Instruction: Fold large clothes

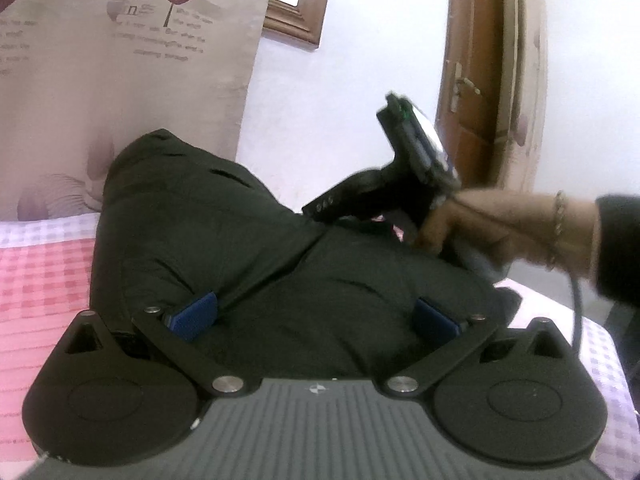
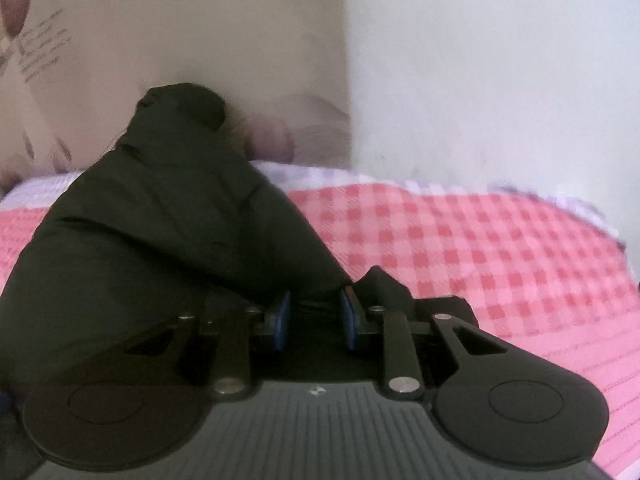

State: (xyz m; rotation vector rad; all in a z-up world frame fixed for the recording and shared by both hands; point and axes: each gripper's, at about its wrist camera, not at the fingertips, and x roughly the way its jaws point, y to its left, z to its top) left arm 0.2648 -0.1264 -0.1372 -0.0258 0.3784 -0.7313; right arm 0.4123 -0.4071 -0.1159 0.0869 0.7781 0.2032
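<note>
A: Where is the coat (image 1: 224, 248)?

B: It lies bunched on the bed, on a pink checked bedspread (image 2: 480, 248), with its far end humped up against the printed curtain (image 1: 120, 80). It is dark and puffy, and it fills the middle of both wrist views.

A: What is the left gripper (image 1: 316, 316) doing?

B: Its blue pads (image 1: 192, 316) stand wide apart over the coat. Dark cloth spreads between and under them, but neither pad presses on it, so nothing is gripped there.

A: And the right gripper (image 2: 316, 320)?

B: Its pads (image 2: 282, 320) are drawn close together, and a tuck of the coat's edge sits between them. They look clamped on that fold, at the side of the coat next to the bare bedspread.

A: Can you see the person?

B: In the left wrist view, a hand (image 1: 480, 228) with a bracelet and a dark sleeve grasps the right gripper's handle, above the coat's far side. Behind it stand a white wall and a brown wooden door (image 1: 468, 80).
</note>
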